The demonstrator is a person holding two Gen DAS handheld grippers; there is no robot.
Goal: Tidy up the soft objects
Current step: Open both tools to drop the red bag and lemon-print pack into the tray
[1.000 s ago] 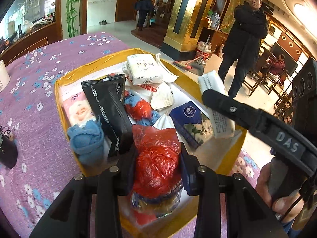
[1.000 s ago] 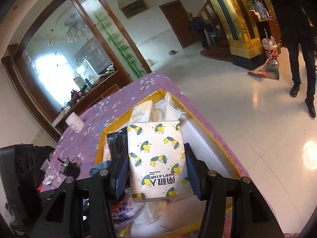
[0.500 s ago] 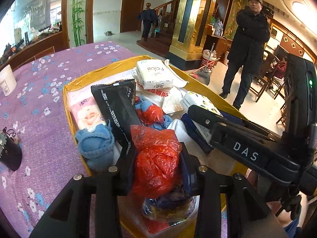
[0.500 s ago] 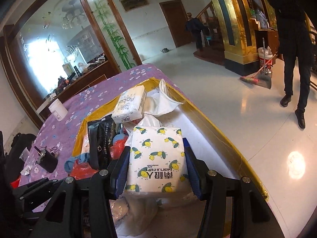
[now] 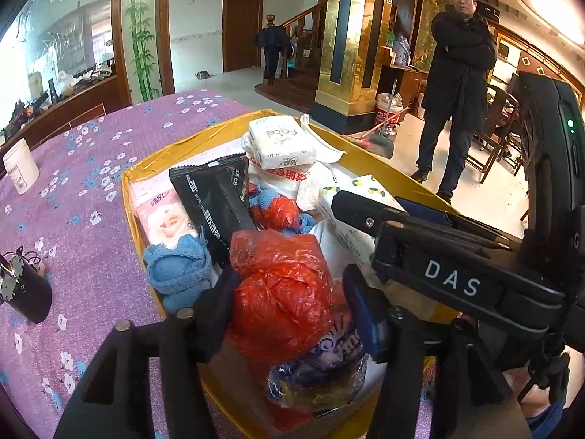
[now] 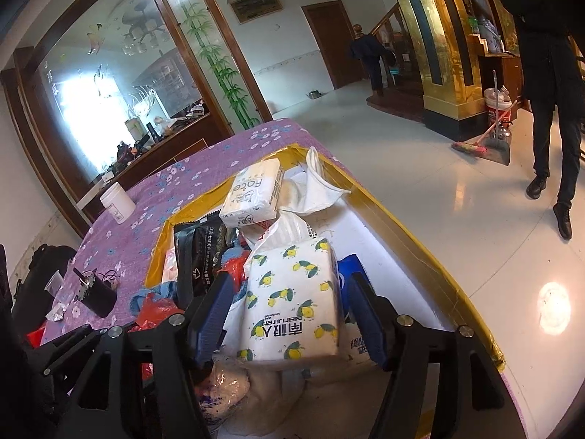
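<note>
A yellow-rimmed tray (image 5: 175,150) on the table holds a pile of soft packs. My left gripper (image 5: 289,274) hovers over its near end, jaws opening around a crumpled red plastic bag (image 5: 281,285). The bag rests on a blue-and-white wrapped bundle (image 5: 325,358), and a gap shows beside the right pad. My right gripper (image 6: 289,281) is over the tray (image 6: 402,234) too, its jaws opening. The lemon-print tissue pack (image 6: 292,307) lies between them on other packs, with gaps on both sides.
Further in the tray lie a white "face" tissue pack (image 5: 278,142), a black packet (image 5: 212,201), a blue knit cloth (image 5: 175,267) and a pink pack (image 5: 161,216). A white jar (image 5: 20,166) and a small black object (image 5: 25,292) sit on the purple cloth. A person (image 5: 457,91) stands beyond.
Both pairs of jaws have spread. The left let go of the red bag, the right of the lemon-print pack, which came down into the tray.
</note>
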